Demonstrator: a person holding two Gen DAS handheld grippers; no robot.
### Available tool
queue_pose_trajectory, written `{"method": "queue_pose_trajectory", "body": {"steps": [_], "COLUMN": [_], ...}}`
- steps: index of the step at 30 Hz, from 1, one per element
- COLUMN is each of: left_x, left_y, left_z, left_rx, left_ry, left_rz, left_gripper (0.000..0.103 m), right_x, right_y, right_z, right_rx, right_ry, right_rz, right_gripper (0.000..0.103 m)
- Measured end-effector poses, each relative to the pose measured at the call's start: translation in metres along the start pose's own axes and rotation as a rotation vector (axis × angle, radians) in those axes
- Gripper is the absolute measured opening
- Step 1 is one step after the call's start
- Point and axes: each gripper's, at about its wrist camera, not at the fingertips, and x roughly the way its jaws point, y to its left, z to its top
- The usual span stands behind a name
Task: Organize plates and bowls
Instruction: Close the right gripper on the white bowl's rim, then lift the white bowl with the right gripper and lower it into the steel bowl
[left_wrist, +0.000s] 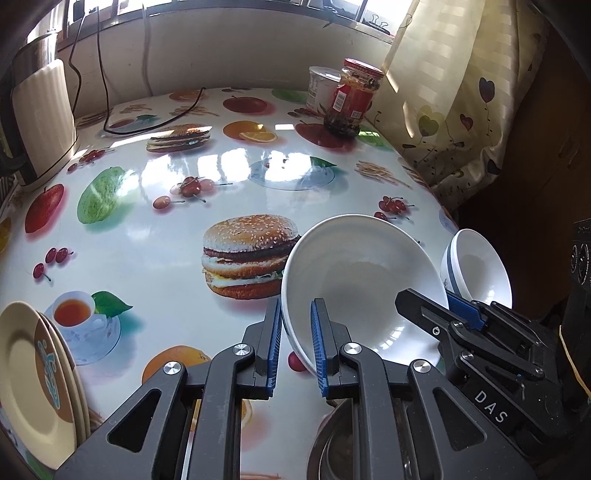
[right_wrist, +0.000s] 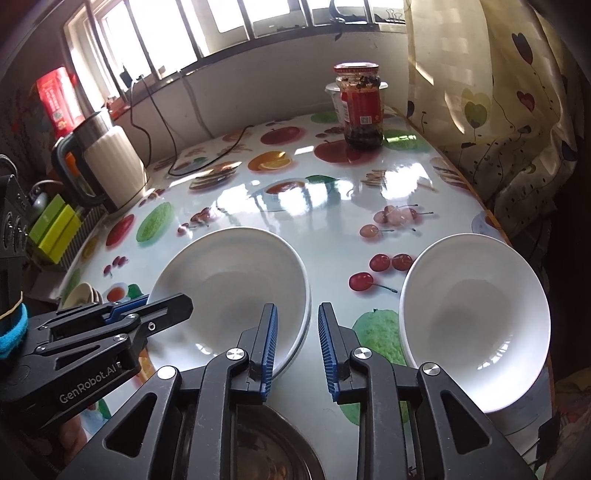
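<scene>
Two white bowls sit near the desk's front edge: the big bowl has its rim pinched by the left tongs, while the right tongs stand slightly apart beside it, holding nothing. Risk: a thin rim grip could slip or tip it into the small bowl, just beside. Plates lean at left; jar well clear.

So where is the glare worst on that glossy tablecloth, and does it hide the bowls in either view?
Left wrist view: window glare washes the fruit-printed glossy tablecloth mid-table, beyond the large white bowl, which stays readable. Right wrist view: the windows blow out white, the same glare sits beyond both white bowls, and fisheye bends the table edges.
</scene>
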Motion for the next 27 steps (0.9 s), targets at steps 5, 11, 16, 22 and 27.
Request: {"method": "queue_pose_trajectory", "body": {"steps": [5,11,16,22,27], "left_x": [-0.001,-0.005,-0.013,-0.030,-0.042], "left_y": [0.000,-0.003,-0.007,-0.014,-0.018], "left_z": [0.001,0.001,0.001,-0.001,-0.004], "left_rx": [0.002,0.011,0.013,0.026,0.032], "left_ry": [-0.004,-0.019,-0.040,-0.072,-0.085], "left_rz": [-0.002,0.007,0.004,-0.008,-0.024], "left_gripper": [0.017,0.017,0.017,0.017,0.017], "right_x": [0.002,0.000,-0.008,-0.025,-0.043], "right_y": [0.002,0.002,0.000,0.001,0.004], "right_z": [-0.001,0.000,0.001,0.002,0.002], "right_rx": [0.007,0.005,0.024,0.027,0.018], "right_ry": [0.011,0.003,-0.019,-0.056,-0.084], "right_rz": [-0.002,-0.018,-0.005,-0.009,-0.011], "right_gripper": [0.023,0.018,0.016,0.016,0.016]}}
